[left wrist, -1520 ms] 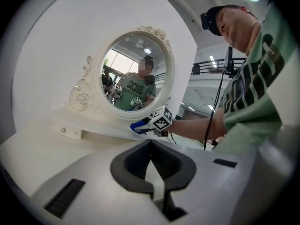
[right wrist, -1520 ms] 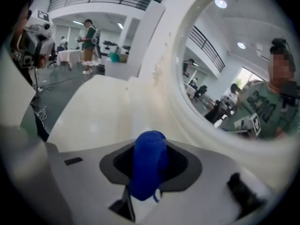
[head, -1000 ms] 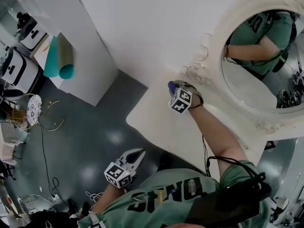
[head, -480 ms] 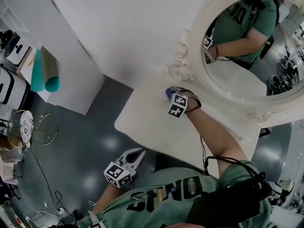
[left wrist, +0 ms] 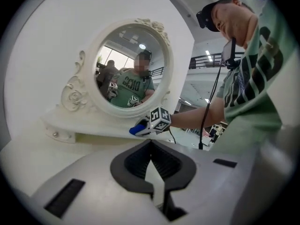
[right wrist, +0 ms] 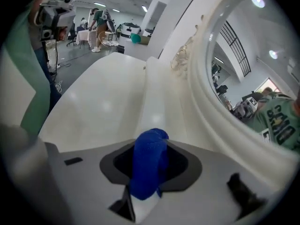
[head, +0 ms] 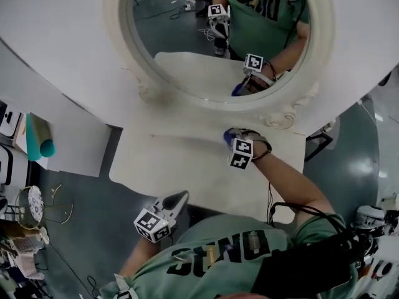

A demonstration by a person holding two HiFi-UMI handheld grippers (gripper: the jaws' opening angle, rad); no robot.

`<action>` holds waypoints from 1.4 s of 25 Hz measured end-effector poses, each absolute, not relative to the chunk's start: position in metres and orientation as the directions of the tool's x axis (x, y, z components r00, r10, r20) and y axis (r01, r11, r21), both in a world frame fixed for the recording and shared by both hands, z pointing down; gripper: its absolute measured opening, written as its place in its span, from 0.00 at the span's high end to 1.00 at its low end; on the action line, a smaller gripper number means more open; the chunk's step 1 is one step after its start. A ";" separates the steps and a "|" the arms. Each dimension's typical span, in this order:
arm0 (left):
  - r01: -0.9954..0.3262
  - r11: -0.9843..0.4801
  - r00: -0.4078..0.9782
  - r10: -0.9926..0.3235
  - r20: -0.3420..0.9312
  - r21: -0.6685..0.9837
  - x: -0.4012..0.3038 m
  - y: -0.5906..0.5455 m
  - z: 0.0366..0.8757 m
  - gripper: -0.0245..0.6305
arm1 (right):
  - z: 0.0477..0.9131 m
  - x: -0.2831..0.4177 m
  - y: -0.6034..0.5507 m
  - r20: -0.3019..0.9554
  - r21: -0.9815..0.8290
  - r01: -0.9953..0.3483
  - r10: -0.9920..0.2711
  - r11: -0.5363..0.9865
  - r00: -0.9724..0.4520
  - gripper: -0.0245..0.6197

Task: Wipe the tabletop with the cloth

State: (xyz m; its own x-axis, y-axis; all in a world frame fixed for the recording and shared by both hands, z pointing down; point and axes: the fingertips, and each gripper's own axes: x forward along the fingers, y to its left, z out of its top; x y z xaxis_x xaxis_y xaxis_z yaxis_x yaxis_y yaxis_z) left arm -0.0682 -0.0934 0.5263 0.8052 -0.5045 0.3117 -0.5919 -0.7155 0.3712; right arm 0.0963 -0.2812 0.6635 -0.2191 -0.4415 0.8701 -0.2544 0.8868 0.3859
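The white tabletop (head: 174, 167) stands under an oval mirror (head: 187, 101) with an ornate white frame. My right gripper (head: 232, 136) is at the back of the table by the mirror's base, shut on a rolled blue cloth (head: 228, 134). In the right gripper view the cloth (right wrist: 149, 163) bulges out between the jaws, over the tabletop (right wrist: 103, 102). My left gripper (head: 174, 201) hangs off the table's front edge, shut and holding nothing. From the left gripper view (left wrist: 151, 149) the right gripper (left wrist: 140, 128) and cloth (left wrist: 136, 130) show beyond it.
The mirror frame (right wrist: 206, 93) rises close on the right gripper's right side. A white cabinet with a teal roll (head: 38, 147) stands left of the table. A round wire stand (head: 30, 207) and cables lie on the grey floor at left.
The right gripper has slid the cloth rightwards along the back of the table, from the mirror's left scroll towards its right side. The head view has swung up onto the mirror. The left gripper has barely moved.
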 end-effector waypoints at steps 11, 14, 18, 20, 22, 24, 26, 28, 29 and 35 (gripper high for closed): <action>-0.487 -0.809 0.866 -0.397 0.304 0.329 0.162 -0.040 0.487 0.95 | 0.669 0.375 -0.162 0.893 0.368 -0.333 -0.430 0.868 -0.132 0.76; -0.477 -0.817 0.870 -0.389 0.302 0.323 0.178 -0.034 0.481 0.95 | 0.671 0.391 -0.153 0.891 0.362 -0.358 -0.432 0.861 -0.138 0.76; -0.499 -0.801 0.861 -0.414 0.295 0.331 0.160 -0.036 0.481 0.95 | 0.624 0.352 -0.167 0.838 0.359 -0.386 -0.476 0.850 -0.267 0.76; -0.518 -0.781 0.853 -0.439 0.283 0.350 0.134 -0.039 0.484 0.95 | 0.598 0.299 -0.180 0.803 0.383 -0.333 -0.489 0.862 -0.341 0.76; -0.536 -0.760 0.844 -0.466 0.267 0.369 0.099 -0.041 0.489 0.95 | 0.585 0.232 -0.191 0.782 0.409 -0.261 -0.483 0.875 -0.394 0.76; -0.554 -0.741 0.833 -0.492 0.255 0.379 0.054 -0.042 0.494 0.95 | 0.585 0.159 -0.203 0.770 0.433 -0.191 -0.472 0.881 -0.428 0.76; -0.584 -0.715 0.812 -0.526 0.253 0.384 0.000 -0.047 0.498 0.95 | 0.591 0.082 -0.221 0.762 0.450 -0.139 -0.461 0.882 -0.456 0.76; -0.627 -0.676 0.778 -0.571 0.261 0.387 -0.060 -0.050 0.504 0.95 | 0.599 0.004 -0.244 0.758 0.448 -0.107 -0.440 0.888 -0.482 0.76; -0.651 -0.653 0.757 -0.597 0.266 0.386 -0.092 -0.050 0.507 0.95 | 0.605 -0.034 -0.256 0.757 0.444 -0.095 -0.429 0.891 -0.493 0.76; -0.783 -0.492 0.610 -0.727 0.315 0.381 -0.278 -0.037 0.538 0.95 | 0.636 -0.238 -0.334 0.732 0.476 -0.089 -0.451 0.875 -0.511 0.75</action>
State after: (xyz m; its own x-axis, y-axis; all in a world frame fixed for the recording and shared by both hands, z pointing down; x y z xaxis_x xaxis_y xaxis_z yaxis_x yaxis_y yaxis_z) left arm -0.2777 -0.0368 0.5377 0.6105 -0.7266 0.3152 -0.7827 -0.4924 0.3806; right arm -0.2379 -0.3342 0.6362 -0.5105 -0.4508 0.7322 -0.0892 0.8747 0.4764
